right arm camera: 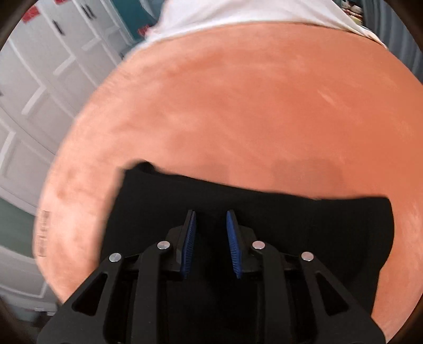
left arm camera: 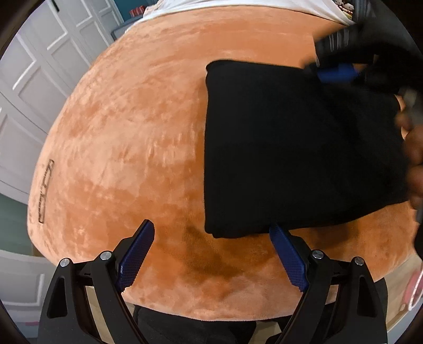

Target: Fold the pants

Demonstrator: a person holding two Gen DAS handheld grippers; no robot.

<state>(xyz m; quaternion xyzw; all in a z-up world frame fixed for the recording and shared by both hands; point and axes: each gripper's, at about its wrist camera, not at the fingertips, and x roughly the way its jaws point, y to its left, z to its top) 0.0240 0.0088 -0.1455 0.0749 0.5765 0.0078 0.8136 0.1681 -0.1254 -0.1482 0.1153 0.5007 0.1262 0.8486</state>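
Nearby, my left gripper (left arm camera: 211, 254) stood wide open over the orange plush cover (left arm camera: 132, 132), holding nothing, its right pad just beside the near edge of the pants (left arm camera: 290, 148). My right gripper (right arm camera: 211, 243) hung over them with jaws narrowly parted; I could not tell whether cloth was pinched. The pants lay folded, a black block. Beyond stood white panelled doors (left arm camera: 34, 79).

Orange plush cover (left arm camera: 137, 127) spreads over the whole work surface, nap brushed in patches. White panelled cabinet doors (left arm camera: 34, 87) with dark handles run along its left edge. White sheet (right arm camera: 238, 13) lies past the far edge. Teal wall (right arm camera: 140, 13) behind.
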